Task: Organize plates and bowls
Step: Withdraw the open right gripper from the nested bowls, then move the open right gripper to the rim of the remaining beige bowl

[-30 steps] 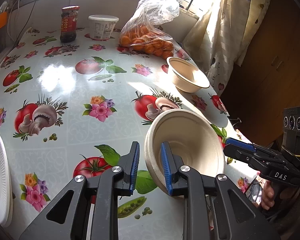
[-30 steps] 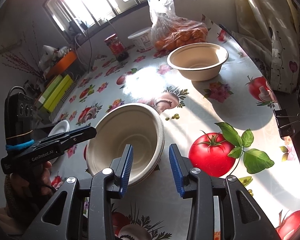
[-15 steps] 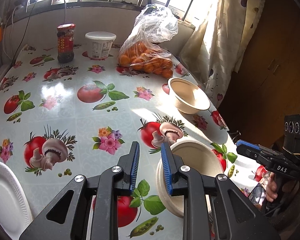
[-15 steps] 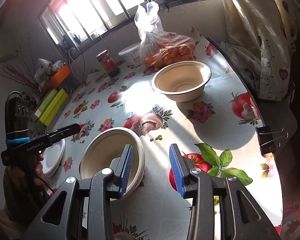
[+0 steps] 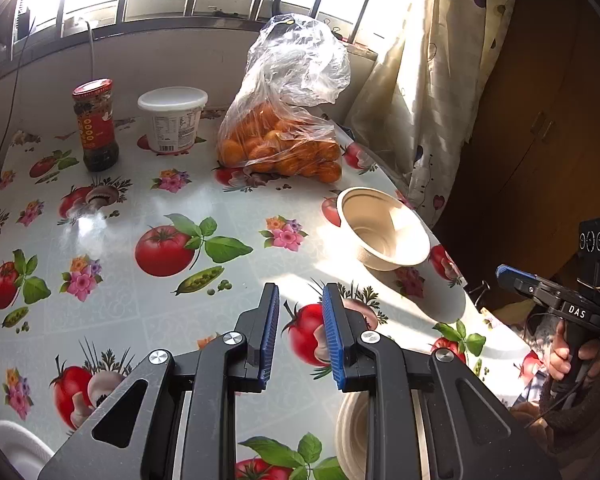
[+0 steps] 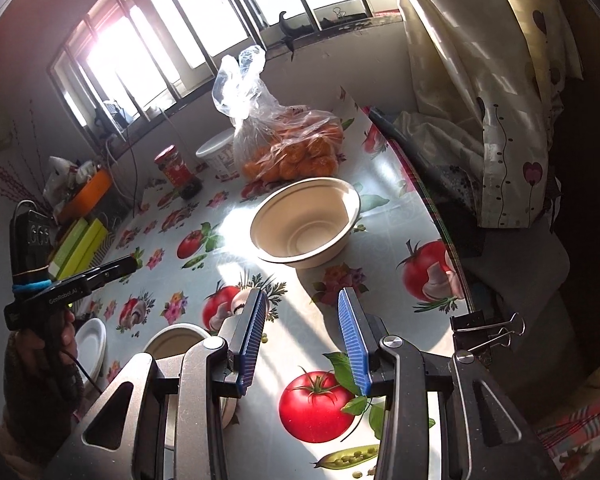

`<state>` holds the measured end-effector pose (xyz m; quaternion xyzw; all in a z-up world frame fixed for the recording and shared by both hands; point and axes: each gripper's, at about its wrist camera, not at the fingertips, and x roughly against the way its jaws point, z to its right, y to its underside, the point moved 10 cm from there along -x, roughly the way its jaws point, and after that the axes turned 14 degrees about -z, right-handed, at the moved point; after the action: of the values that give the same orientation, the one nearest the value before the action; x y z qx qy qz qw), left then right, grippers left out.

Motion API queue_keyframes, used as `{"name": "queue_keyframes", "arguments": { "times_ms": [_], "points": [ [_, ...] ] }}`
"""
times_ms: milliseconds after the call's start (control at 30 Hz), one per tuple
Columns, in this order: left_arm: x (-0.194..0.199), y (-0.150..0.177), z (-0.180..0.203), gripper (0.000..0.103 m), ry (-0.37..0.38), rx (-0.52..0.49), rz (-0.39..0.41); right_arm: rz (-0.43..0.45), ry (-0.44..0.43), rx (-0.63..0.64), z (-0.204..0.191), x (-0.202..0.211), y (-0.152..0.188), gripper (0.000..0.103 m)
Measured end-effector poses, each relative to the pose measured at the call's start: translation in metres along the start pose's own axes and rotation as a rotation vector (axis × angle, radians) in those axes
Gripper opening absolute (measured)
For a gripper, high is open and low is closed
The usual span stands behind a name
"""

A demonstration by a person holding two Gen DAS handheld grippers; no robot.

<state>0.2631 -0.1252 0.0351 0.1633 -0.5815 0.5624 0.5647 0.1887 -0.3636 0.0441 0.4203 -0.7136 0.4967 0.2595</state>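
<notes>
In the left wrist view my left gripper (image 5: 299,300) stands open above the tomato-print tablecloth (image 5: 148,312), with nothing between its blue pads. Nested cream bowls (image 5: 350,432) lie just under it, mostly hidden by its right finger. A single cream bowl (image 5: 384,232) sits farther off near the table's right edge. My right gripper (image 6: 303,304) is open and empty too, pointed toward that single bowl (image 6: 306,228); the nested bowls (image 6: 176,340) rest at its lower left. A white plate (image 6: 90,340) lies beyond them and shows as the plate (image 5: 16,448) at the bottom left corner.
A plastic bag of oranges (image 5: 280,152), a white tub (image 5: 174,120) and a red-lidded jar (image 5: 96,124) stand along the window wall. A curtain (image 5: 432,100) hangs past the right table edge, where a binder clip (image 6: 488,328) grips the cloth. Yellow-green boxes (image 6: 80,248) sit far left.
Both grippers have drawn back and risen from the nested bowls, whose rim no longer sits between their fingers. The bowls stay on the table, now low in both views.
</notes>
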Motion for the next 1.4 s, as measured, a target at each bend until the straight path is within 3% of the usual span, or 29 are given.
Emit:
{"name": "queue_keyframes", "arguments": {
  "times_ms": [133,667,767,1167,1400],
  "points": [
    [-0.017,-0.015,0.008,0.023,0.068,-0.024,-0.009,-0.010,-0.010,-0.017,0.008,-0.014,-0.009,0.038],
    [-0.078,-0.058,0.028,0.023,0.102,-0.098,-0.087,-0.049,-0.052,-0.049,0.019,-0.067,-0.046,0.038],
    [-0.085,-0.064,0.033,0.023,0.136,-0.100,-0.090,-0.061,-0.056,-0.058,0.021,-0.077,-0.049,0.038],
    [-0.110,-0.063,0.043,0.023,0.176,-0.126,-0.153,-0.102,-0.094,-0.082,0.025,-0.099,-0.048,0.038],
    [-0.112,-0.065,0.045,0.023,0.198,-0.130,-0.141,-0.113,-0.111,-0.067,0.018,-0.102,-0.044,0.037]
  ]
}}
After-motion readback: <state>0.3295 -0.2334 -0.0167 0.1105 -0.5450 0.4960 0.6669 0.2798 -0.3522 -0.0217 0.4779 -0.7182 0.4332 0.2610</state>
